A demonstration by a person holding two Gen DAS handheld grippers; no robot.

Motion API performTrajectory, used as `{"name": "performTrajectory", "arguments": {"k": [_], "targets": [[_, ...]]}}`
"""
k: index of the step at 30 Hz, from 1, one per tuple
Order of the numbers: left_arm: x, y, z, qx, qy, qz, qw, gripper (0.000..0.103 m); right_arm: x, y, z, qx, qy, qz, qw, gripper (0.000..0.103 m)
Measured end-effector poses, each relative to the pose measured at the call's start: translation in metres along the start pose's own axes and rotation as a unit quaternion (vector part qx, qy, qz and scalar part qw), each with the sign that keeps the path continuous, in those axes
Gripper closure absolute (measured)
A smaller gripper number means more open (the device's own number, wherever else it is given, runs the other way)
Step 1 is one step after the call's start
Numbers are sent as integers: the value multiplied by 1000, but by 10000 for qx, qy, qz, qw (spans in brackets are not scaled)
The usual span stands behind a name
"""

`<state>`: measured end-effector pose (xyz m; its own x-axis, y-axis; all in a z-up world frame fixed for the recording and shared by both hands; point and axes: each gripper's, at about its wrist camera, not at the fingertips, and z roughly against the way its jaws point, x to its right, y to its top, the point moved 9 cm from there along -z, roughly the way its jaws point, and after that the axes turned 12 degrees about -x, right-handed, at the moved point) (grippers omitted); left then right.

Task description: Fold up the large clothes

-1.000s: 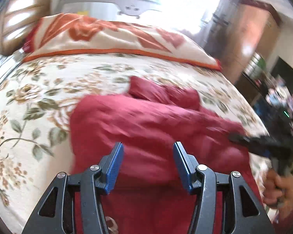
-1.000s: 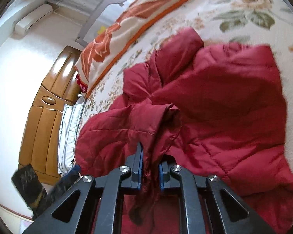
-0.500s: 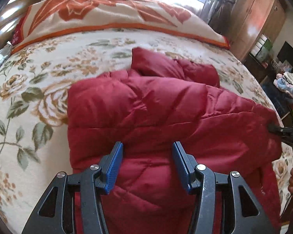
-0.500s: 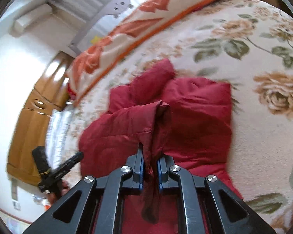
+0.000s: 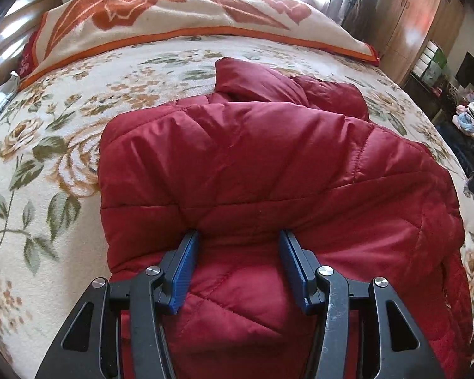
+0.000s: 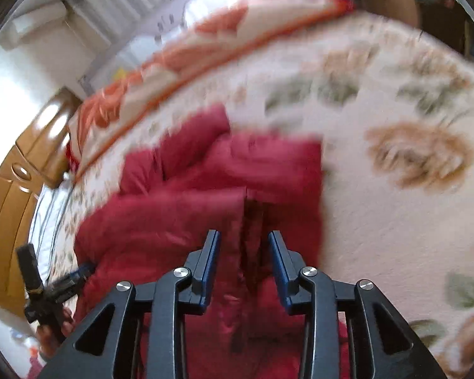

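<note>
Red quilted jacket point(image 5: 268, 170) lies between each wide-spread hand-held gripper point(image 5: 237, 237), ungripped.

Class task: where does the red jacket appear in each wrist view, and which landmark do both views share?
Left wrist view: the jacket fills the centre and lower right, on the bedspread.
Right wrist view: the jacket sits centre-left and runs down between the open tongs, blurred.
Shared landmark: the orange blanket across the far end of the bed.
</note>
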<state>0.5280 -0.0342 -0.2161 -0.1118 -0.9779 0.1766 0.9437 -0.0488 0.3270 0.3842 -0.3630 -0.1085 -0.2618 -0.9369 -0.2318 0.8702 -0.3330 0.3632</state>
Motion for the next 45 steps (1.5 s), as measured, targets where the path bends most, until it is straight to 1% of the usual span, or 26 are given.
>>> {"name": "performTrajectory", "arguments": {"k": [1, 2, 3, 4, 6, 8, 10, 12, 15, 17, 20, 22, 24, 27, 29, 31, 33, 35, 38, 41, 45], "targets": [[0, 0, 0, 5, 15, 7, 10000, 52, -11, 0, 7, 92, 84, 184, 9998, 54], [1, -1, 1, 6, 28, 0, 10000, 52, -26, -2, 8, 68, 166, 414, 9990, 52], [2, -1, 1, 3, 50, -9, 10000, 52, -38, -5, 5, -11, 176, 615, 9980, 52], [2, -2, 1, 1, 74, -20, 10000, 52, -54, -11, -3, -178, 137, 921, 9955, 52], [3, -3, 1, -4, 155, -58, 9999, 52, -76, -21, -21, -414, -19, 1363, 9898, 53], [5, -4, 1, -10, 288, -118, 9995, 51, -84, -29, -40, -618, -160, 1518, 9864, 54], [8, -5, 2, -13, 371, -162, 9992, 51, -74, -37, -62, -957, -416, 1432, 9842, 57], [8, -5, 3, -58, 374, -172, 9991, 51, -56, -43, -77, -1157, -568, 1257, 9837, 57], [11, -10, 18, -30, 372, -265, 9990, 52, -32, -43, -94, -1276, -762, 1147, 9822, 57], [10, -15, 33, 66, 354, -289, 9989, 52, -27, -44, -96, -1286, -673, 1052, 9838, 57], [2, -23, 40, 82, 388, -225, 9990, 52, -27, -45, -94, -1283, -664, 1088, 9835, 57], [-6, -29, 29, -146, 416, -119, 9990, 50, -28, -45, -96, -1278, -646, 1085, 9837, 57], [-9, -32, 19, -290, 326, -50, 9990, 49, -27, -46, -94, -1286, -598, 1047, 9843, 57], [-9, -31, 17, -332, 352, 4, 9988, 49, -30, -44, -84, -1248, -562, 959, 9859, 57], [-8, -31, 16, -340, 413, -7, 9986, 49, -34, -43, -68, -1097, -512, 937, 9882, 56], [-7, -31, 16, -330, 387, 7, 9987, 49, -34, -44, -63, -1055, -573, 981, 9879, 54], [-6, -32, 16, -332, 391, 7, 9987, 49, -26, -48, -71, -1205, -665, 988, 9855, 55], [-6, -32, 16, -336, 417, -6, 9986, 49, -18, -52, -83, -1327, -667, 947, 9844, 56], [-6, -30, 10, -336, 482, -51, 9983, 48, -14, -52, -93, -1308, -657, 976, 9844, 56], [-6, -28, 8, -378, 498, -18, 9980, 48, -15, -54, -94, -1294, -678, 975, 9845, 56], [-4, -25, 6, -421, 674, -95, 9968, 46, -15, -54, -94, -1280, -651, 966, 9849, 56]]}}
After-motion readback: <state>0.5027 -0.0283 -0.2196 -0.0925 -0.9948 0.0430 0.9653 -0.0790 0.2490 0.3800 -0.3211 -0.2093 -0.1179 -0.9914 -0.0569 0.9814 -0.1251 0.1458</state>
